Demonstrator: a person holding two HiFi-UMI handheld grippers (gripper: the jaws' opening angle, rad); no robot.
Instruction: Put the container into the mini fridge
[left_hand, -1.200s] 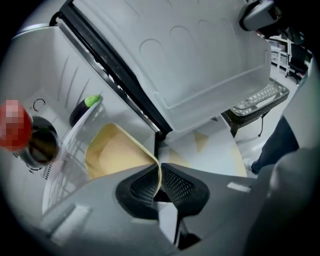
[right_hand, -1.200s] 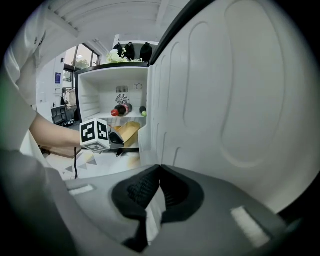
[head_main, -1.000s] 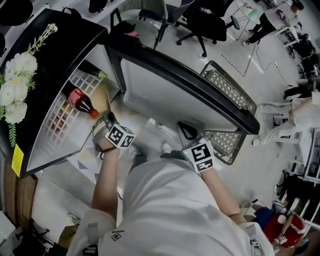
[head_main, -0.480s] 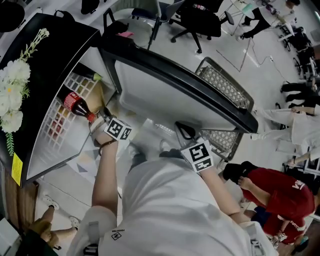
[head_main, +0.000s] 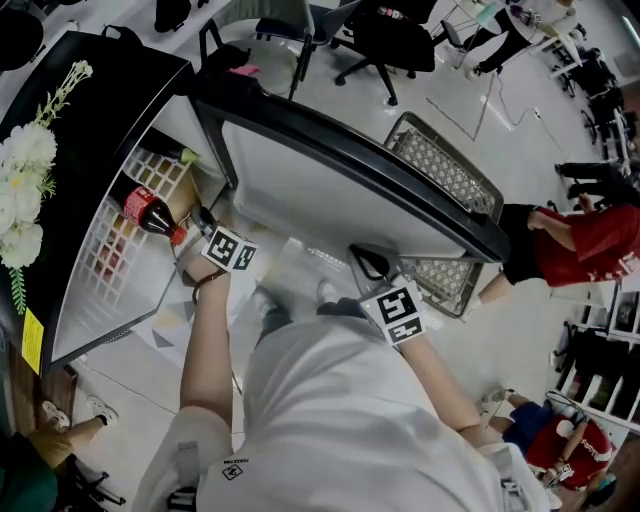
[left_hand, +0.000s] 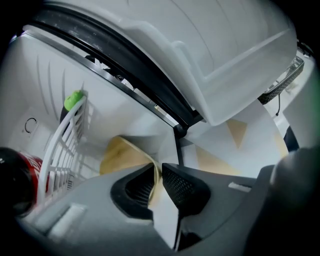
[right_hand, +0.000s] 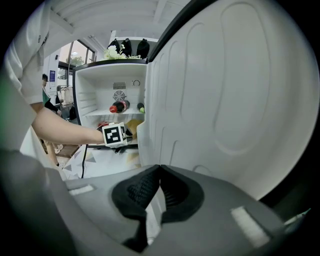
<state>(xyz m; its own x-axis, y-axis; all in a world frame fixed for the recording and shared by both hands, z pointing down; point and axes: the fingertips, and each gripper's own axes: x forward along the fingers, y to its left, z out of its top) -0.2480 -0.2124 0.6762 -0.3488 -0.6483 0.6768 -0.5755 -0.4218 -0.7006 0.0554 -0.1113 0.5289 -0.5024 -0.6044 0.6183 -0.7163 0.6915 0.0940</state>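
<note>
Tan container (left_hand: 120, 155) is pinched by its rim in the left gripper (left_hand: 159, 168), jaws just loosening a little. It should maybe sit flat inside the mini fridge (left_hand: 42, 80) first.

The right gripper's (right_hand: 159, 172) jaws meet on nothing beside the white moulded fridge door (right_hand: 230, 100) at right, while far left the left gripper (right_hand: 128, 133) extends into the open white mini fridge (right_hand: 90, 90) beside a tan container (right_hand: 134, 125), near a red-capped dark bottle (right_hand: 119, 106).

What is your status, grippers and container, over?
Left gripper shut on container rim. Right gripper shut, empty, by door. Container inside mini fridge, under wire shelf with cola bottle.
</note>
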